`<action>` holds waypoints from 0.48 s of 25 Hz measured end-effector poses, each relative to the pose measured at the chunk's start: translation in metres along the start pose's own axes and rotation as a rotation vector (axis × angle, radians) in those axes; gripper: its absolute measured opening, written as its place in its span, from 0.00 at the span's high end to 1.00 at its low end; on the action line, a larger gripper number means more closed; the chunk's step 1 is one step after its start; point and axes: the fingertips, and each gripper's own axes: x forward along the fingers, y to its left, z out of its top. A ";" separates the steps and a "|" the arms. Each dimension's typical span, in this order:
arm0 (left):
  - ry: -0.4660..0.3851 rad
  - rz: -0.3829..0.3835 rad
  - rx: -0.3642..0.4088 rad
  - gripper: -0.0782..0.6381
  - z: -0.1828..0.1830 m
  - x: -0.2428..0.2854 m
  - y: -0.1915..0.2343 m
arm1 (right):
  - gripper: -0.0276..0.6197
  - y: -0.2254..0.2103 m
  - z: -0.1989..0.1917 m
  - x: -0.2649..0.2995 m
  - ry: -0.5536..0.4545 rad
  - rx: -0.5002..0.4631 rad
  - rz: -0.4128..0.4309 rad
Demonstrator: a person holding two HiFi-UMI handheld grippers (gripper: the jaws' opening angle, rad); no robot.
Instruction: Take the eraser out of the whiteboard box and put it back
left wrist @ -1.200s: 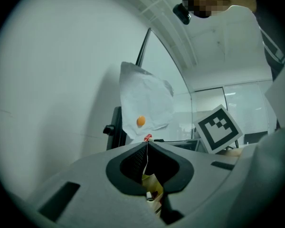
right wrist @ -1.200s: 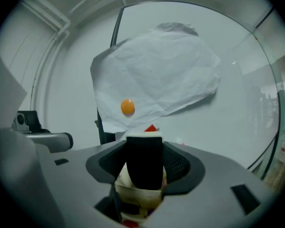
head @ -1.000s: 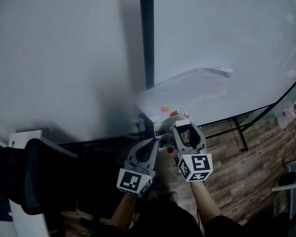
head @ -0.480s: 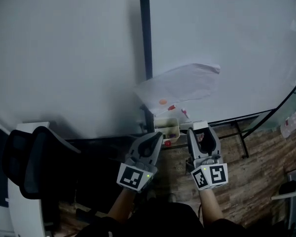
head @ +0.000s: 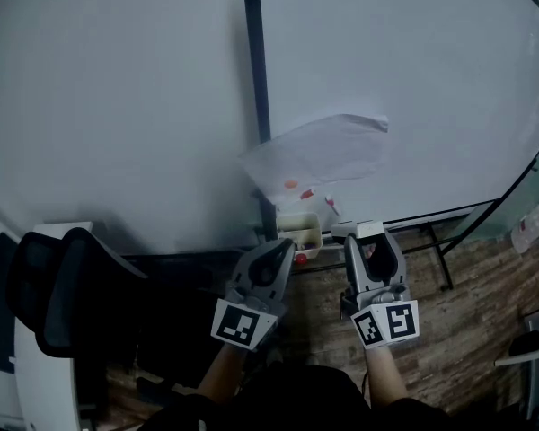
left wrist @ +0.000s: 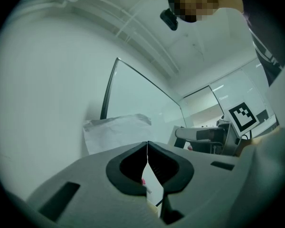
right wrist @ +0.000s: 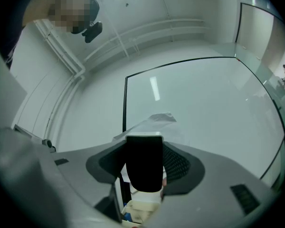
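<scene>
My right gripper (head: 363, 238) is shut on the eraser (right wrist: 143, 167), a black block with a white back that stands upright between the jaws. In the head view the eraser (head: 359, 231) shows as a pale edge at the jaw tips. The cream whiteboard box (head: 298, 226) hangs at the board's lower left corner, just left of the right gripper, with marker ends showing in it. The box (right wrist: 141, 207) lies below the eraser in the right gripper view. My left gripper (head: 283, 249) is shut with nothing in it, just below and left of the box; its tips (left wrist: 147, 148) meet.
A crumpled white sheet (head: 319, 155) is stuck on the whiteboard above the box. The board's dark frame post (head: 255, 88) runs up beside it. A black chair (head: 67, 312) stands at lower left. The board's stand legs (head: 438, 245) rest on the wood floor at right.
My right gripper has drawn back to the right and toward me, away from the box, with the eraser in it. The left gripper has shifted slightly right.
</scene>
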 end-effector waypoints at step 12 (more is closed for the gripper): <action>-0.005 0.014 -0.001 0.88 0.000 -0.002 -0.001 | 0.62 -0.001 0.000 -0.003 0.005 0.001 0.014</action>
